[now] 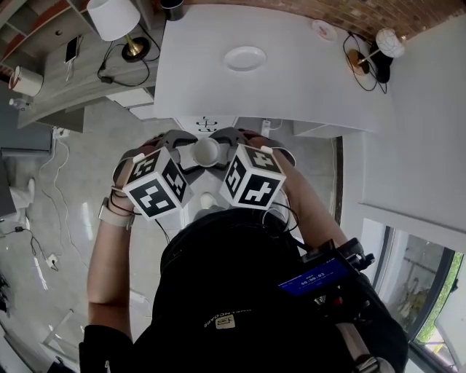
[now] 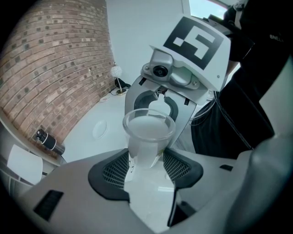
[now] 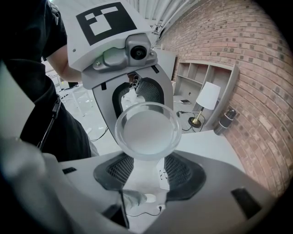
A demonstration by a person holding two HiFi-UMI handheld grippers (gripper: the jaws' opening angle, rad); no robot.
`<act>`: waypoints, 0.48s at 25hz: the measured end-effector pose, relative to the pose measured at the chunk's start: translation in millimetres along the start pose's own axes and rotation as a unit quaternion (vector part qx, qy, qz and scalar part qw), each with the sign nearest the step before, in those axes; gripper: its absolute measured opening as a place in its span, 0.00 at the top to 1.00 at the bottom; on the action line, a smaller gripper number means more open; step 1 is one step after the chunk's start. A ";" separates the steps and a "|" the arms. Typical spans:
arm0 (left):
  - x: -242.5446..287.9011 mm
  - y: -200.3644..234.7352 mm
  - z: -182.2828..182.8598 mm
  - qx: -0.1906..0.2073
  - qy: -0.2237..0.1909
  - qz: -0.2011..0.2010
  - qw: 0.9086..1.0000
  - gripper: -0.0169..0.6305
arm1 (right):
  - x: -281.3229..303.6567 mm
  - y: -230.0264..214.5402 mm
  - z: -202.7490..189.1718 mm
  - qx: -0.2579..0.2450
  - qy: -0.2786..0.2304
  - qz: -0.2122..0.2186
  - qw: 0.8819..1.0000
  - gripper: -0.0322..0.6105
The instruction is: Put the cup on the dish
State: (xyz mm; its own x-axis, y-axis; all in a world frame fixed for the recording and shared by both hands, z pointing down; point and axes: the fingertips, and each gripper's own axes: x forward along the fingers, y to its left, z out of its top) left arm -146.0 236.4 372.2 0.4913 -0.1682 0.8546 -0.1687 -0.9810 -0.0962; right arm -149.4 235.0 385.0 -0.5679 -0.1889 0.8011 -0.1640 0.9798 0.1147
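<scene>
A clear plastic cup (image 1: 206,151) hangs in the air between my two grippers, in front of the person's chest and short of the table's near edge. The left gripper (image 1: 191,153) and right gripper (image 1: 222,153) face each other, both closed around it. In the left gripper view the cup (image 2: 149,132) stands upright, its lower body pinched between my pads (image 2: 181,168). In the right gripper view I look into its round rim (image 3: 148,130) just above the jaws. The white dish (image 1: 245,58) lies on the white table (image 1: 306,95), far from the cup, and shows small (image 2: 99,129).
A white-shaded lamp (image 1: 116,22) stands on a side shelf at the left. A second small lamp with cables (image 1: 378,47) sits at the table's far right, a small round lid (image 1: 324,29) near it. A dark cylinder (image 1: 172,7) stands at the table's far left.
</scene>
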 end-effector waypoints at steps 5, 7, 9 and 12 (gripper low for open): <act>13.5 26.5 11.2 -0.012 0.001 -0.002 1.000 0.60 | 1.2 -30.1 -9.4 -0.003 0.000 0.007 1.000 0.63; 19.4 37.7 16.1 -0.014 0.002 -0.003 1.000 0.60 | 1.8 -43.0 -13.7 -0.002 0.000 0.009 1.000 0.63; 26.0 50.4 21.6 -0.015 0.004 -0.002 1.000 0.60 | 2.4 -57.6 -18.4 -0.002 -0.002 0.010 1.000 0.63; 36.4 70.7 32.0 -0.018 0.006 0.000 1.000 0.60 | 1.9 -81.2 -26.3 -0.002 -0.002 0.011 1.000 0.63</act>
State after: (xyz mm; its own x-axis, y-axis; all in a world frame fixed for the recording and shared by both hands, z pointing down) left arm -112.7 157.9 380.1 0.4818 -0.1666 0.8603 -0.1998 -0.9768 -0.0773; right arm -116.0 156.8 392.7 -0.5747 -0.1674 0.8010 -0.1476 0.9840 0.0998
